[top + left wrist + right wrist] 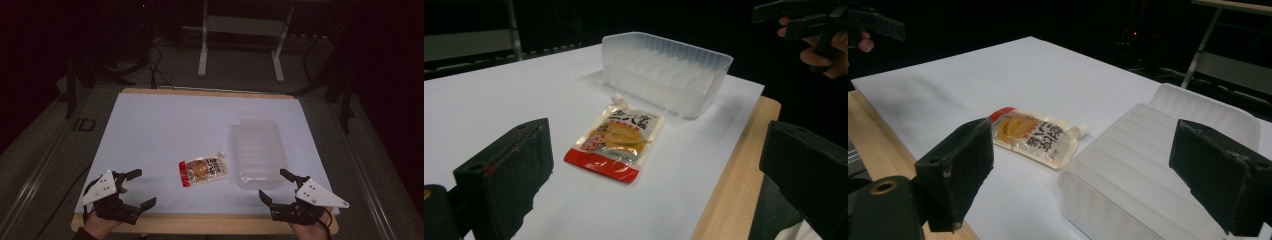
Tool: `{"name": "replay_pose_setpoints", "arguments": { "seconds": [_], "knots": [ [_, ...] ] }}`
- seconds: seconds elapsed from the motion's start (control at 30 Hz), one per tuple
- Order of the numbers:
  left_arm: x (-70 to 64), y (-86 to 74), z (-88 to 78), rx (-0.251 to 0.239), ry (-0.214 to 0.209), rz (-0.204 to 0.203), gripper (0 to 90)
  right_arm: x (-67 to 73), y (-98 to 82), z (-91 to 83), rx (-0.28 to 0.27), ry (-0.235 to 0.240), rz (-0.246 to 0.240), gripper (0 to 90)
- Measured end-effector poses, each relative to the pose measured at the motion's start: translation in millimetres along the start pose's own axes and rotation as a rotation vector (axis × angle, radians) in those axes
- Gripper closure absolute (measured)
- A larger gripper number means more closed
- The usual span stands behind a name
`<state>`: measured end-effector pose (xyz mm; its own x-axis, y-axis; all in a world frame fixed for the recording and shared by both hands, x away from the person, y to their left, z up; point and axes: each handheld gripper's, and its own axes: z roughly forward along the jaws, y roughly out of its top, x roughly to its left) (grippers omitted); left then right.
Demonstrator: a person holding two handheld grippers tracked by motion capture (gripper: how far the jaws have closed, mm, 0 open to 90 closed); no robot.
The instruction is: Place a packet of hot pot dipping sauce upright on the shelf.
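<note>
Left gripper (137,189) is holding its jaws spread, gripping nothing; right gripper (274,185) is likewise spread and empty. The spouted sauce pouch (204,170) is lying flat between them, just beside the translucent plastic container (259,150) ahead of the right gripper.

Pouch (616,141): dark printed characters, too blurred to read.

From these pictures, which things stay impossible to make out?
- Small print on the red and clear spouted sauce pouch: too small in the high view, soft in both gripper views.
- Inside of the frosted ribbed plastic tub: it seems to lie upside down, hiding any contents.
- Dark room beyond the white table sheet: too dim.
</note>
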<state>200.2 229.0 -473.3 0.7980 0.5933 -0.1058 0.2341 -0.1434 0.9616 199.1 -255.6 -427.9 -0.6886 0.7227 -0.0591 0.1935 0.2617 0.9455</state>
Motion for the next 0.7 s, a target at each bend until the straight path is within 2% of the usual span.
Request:
{"name": "replay_pose_setpoints", "arguments": {
  "seconds": [0.13, 0.33, 0.53, 0.7],
  "knots": [
    [1.6, 0.8, -1.1, -0.008, -0.010, -0.006, 0.8, 1.3, 0.7, -0.1, -0.002, 0.025, -0.003, 10.5],
    [3.7, 4.9, -0.4, -0.011, -0.026, -0.008, 0.8, 1.4, 1.6, -0.4, -0.005, 0.032, 0.000, 10.4],
    [6.7, 16.0, 6.5, 0.026, -0.056, -0.008, 0.8, 4.7, 2.7, -0.1, 0.004, 0.030, -0.012, 10.4],
    [11.4, 20.0, 19.0, 0.061, -0.095, -0.016, 1.0, 5.8, 2.7, 0.1, 0.003, 0.034, -0.008, 10.5]
  ]
}}
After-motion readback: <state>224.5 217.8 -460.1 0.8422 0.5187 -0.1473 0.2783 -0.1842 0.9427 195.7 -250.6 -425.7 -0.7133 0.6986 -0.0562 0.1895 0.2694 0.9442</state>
